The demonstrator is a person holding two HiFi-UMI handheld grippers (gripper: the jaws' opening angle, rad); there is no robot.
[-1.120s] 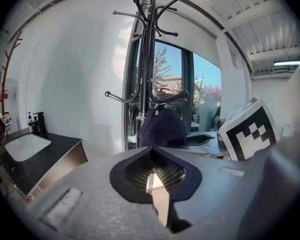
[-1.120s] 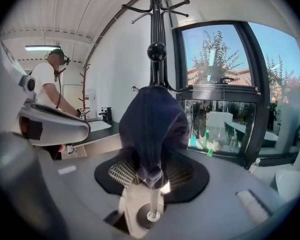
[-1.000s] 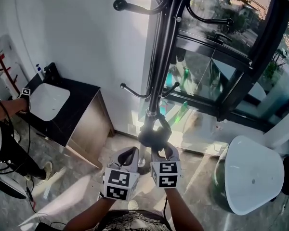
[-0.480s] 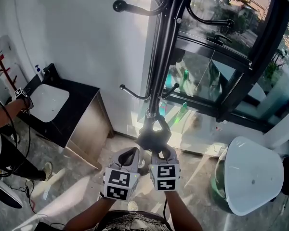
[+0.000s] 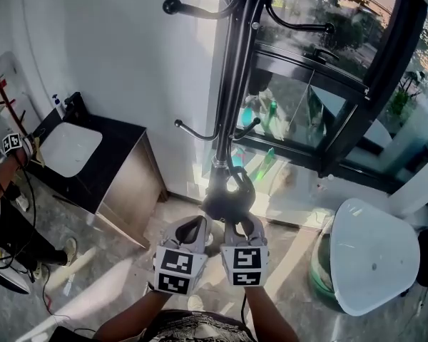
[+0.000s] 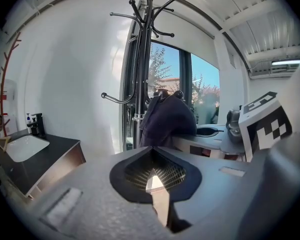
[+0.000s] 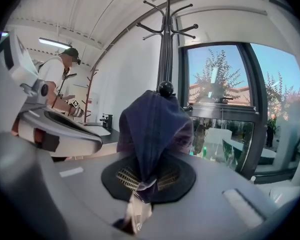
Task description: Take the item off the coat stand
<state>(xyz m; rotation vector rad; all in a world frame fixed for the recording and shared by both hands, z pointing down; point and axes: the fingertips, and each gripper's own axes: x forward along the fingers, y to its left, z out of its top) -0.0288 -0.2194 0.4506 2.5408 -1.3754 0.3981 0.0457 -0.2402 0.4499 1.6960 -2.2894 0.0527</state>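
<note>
A black coat stand (image 5: 232, 84) rises in front of the window. A dark navy cloth item (image 5: 228, 199) hangs from a low hook on it. My right gripper (image 5: 237, 223) is just under the item and shut on its lower edge. In the right gripper view the cloth (image 7: 155, 129) drapes from the hook's round knob (image 7: 165, 88) down into the right gripper (image 7: 140, 191). My left gripper (image 5: 192, 230) is beside it on the left, shut and holding nothing. In the left gripper view the item (image 6: 167, 121) hangs ahead of the left gripper (image 6: 155, 181), apart from it.
A dark cabinet (image 5: 121, 177) with a white basin (image 5: 71, 148) stands at the left wall. Another person's hand (image 5: 7, 148) reaches in at the far left. A white rounded seat (image 5: 374, 255) sits at the right, and glass window panels (image 5: 307, 112) stand behind the stand.
The person's hand at the far left has drawn back from the basin toward the frame's edge. My two grippers stay in about the same place under the hanging item.
</note>
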